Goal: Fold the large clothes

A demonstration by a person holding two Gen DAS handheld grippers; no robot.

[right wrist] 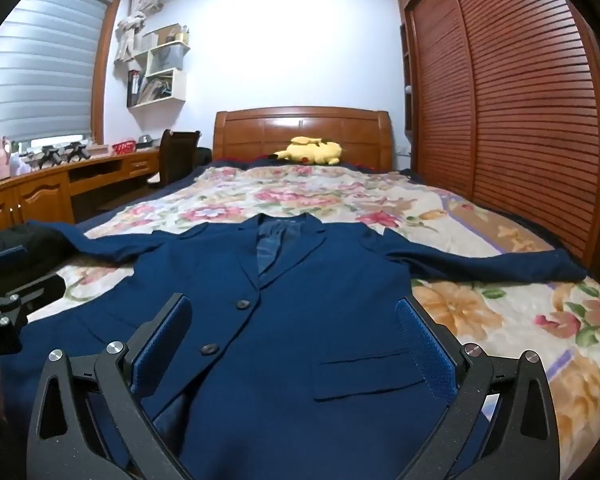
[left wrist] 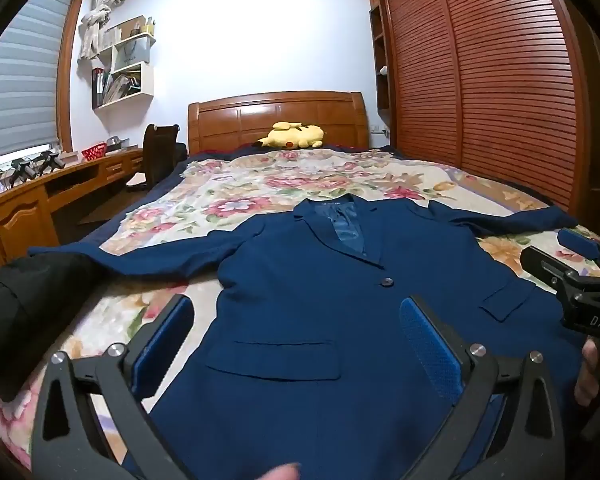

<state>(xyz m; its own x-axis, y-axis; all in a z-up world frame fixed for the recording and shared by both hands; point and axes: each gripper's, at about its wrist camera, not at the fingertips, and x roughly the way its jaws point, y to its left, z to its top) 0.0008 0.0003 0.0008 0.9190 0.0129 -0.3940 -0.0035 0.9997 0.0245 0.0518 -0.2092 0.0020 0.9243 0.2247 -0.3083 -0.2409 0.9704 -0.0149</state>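
Bedspread (right wrist: 480, 312): jacket (right wrist: 300, 300) beneath spread claws.

The navy jacket (right wrist: 300, 300) had its hem cut off by the lower edge in both views. Beside the jacket's left sleeve, a dark bundle (left wrist: 28, 312) was cropped at the frame's edge, unidentifiable. A blurred fingertip (left wrist: 284, 472) intruded below the jacket.
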